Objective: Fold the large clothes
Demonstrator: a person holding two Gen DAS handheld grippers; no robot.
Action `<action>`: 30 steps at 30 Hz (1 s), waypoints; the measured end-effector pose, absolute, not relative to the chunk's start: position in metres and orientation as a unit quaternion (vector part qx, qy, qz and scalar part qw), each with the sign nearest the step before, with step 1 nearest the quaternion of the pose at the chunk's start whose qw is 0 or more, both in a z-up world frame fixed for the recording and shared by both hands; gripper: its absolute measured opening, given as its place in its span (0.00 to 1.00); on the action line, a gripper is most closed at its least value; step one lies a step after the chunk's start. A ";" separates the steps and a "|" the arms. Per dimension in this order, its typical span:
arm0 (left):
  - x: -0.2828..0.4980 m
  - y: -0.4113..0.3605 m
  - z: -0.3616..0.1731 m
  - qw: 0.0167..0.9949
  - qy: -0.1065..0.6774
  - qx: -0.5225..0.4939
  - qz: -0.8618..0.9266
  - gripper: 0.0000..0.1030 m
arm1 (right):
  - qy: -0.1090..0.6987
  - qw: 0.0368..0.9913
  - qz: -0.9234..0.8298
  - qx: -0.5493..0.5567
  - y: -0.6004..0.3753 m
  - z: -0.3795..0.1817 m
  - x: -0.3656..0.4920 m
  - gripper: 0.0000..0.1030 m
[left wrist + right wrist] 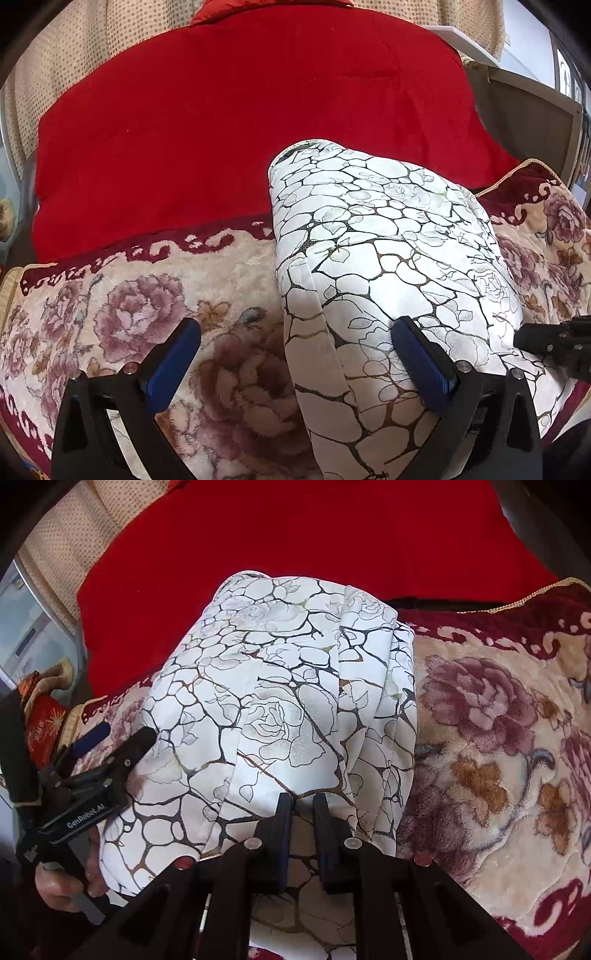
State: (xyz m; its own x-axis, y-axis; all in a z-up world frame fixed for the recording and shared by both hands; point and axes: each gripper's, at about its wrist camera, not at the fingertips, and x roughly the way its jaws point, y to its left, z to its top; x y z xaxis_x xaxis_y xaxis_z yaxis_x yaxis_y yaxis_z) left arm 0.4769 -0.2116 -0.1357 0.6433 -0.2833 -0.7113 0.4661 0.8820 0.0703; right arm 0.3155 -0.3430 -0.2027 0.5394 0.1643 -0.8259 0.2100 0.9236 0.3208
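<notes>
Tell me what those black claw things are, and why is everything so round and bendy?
Those claws are two grabbers. A person holds one in each hand, and each carries a small camera looking along its two fingers. That lens bends the picture. One picture comes from the left gripper, the other from the right gripper. The left one is wide open, with the white garment, printed with dark crackle lines and roses, reaching up between its fingers. The right one is nearly shut, pinching that garment's near edge. The garment lies bunched on a flowery blanket, with a red blanket behind. In the right picture you can see the person's left hand.
</notes>
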 end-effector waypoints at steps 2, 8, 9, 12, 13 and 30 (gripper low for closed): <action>0.478 -0.210 -0.134 0.897 0.370 0.121 -0.210 1.00 | 0.477 0.854 -0.006 0.208 -0.350 -0.195 0.313 0.15; 0.473 -0.213 -0.129 0.899 0.361 0.138 -0.208 1.00 | 0.396 0.882 -0.004 0.258 -0.382 -0.167 0.310 0.28; 0.472 -0.214 -0.128 0.899 0.359 0.142 -0.206 1.00 | 0.383 0.884 -0.011 0.267 -0.387 -0.165 0.311 0.52; 0.471 -0.215 -0.127 0.900 0.354 0.148 -0.205 1.00 | 0.336 0.885 -0.020 0.321 -0.405 -0.161 0.309 0.88; 0.470 -0.216 -0.126 0.900 0.354 0.149 -0.205 1.00 | 0.333 0.884 -0.020 0.328 -0.408 -0.162 0.310 0.88; 0.484 -0.195 -0.111 0.850 0.411 0.094 -0.315 1.00 | 0.380 0.827 0.051 0.411 -0.446 -0.227 0.319 0.88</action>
